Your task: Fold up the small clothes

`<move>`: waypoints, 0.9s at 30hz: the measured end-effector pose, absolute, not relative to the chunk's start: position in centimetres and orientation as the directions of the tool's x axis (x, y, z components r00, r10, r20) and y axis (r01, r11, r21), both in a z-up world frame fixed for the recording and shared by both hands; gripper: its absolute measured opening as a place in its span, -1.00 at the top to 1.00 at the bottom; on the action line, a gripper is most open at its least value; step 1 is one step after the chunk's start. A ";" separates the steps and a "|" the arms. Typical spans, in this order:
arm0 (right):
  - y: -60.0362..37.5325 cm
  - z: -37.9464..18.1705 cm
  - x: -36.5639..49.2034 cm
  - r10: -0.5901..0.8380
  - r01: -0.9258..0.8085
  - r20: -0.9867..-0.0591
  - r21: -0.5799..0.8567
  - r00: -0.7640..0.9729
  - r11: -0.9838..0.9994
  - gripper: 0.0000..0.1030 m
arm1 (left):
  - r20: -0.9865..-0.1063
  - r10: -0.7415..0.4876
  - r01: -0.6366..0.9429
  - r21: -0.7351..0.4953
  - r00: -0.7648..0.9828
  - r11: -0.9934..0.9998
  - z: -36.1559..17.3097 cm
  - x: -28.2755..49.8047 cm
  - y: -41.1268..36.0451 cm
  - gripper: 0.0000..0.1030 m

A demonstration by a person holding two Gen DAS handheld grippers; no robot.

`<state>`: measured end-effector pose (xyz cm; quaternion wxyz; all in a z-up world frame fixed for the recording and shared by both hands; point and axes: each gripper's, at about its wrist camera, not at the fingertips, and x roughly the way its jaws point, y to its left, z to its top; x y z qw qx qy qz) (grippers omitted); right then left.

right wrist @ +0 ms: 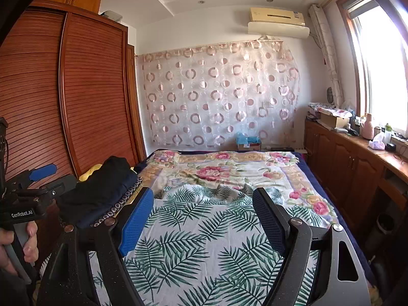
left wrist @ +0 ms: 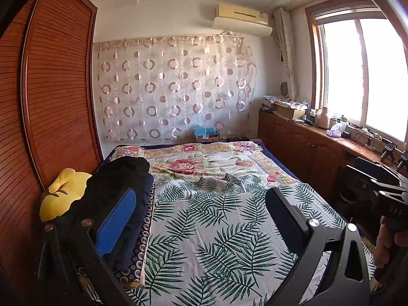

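So the pile of dark folded clothes [left wrist: 119,204] is seen sitting at the left edge of the bed [left wrist: 216,229], around 9 o'clock in the left wrist view, stacked on a patterned dark cloth with little circles [left wrist: 142,242]. Its long axis is run pretty much along the bed's length, from the near end toward the far wall, leaning a bit to 1 o'clock in the picture. The left gripper [left wrist: 201,204] is held with its jaws wide apart and nothing caught between them, just leaf-print sheet; the blue pad [left wrist: 117,224] is overlapped with the pile in the picture, but whether it's actually touching can't be told. The right gripper [right wrist: 204,214] is likewise spread wide and empty over the sheet. In the right wrist view the same pile [right wrist: 102,193] is found up at 10 o'clock, and the left gripper's handle is shown there gripped by a hand [right wrist: 17,247], which the left view can't give. What only the left view gives properly is the yellow plush thing [left wrist: 63,193] tucked beside the pile against the wooden wardrobe [left wrist: 51,89]; from the right side only a sliver of it is seen.
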<state>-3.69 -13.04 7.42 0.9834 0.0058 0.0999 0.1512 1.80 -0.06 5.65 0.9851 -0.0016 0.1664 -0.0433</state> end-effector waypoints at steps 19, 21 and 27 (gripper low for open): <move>-13.5 7.5 -3.7 0.301 -0.299 -0.196 0.040 0.933 0.953 -0.58 | -0.328 -0.085 0.084 -0.017 0.941 0.996 5.7 1.8 -0.1 -0.98; -13.6 7.5 -3.7 0.301 -0.299 -0.195 0.040 0.933 0.953 -0.58 | -0.328 -0.085 0.084 -0.018 0.941 0.996 5.7 1.8 0.0 -0.98; -13.8 7.5 -3.6 0.299 -0.298 -0.199 0.035 0.933 0.954 -0.58 | -0.327 -0.086 0.086 -0.016 0.941 0.996 5.7 1.8 0.0 -0.98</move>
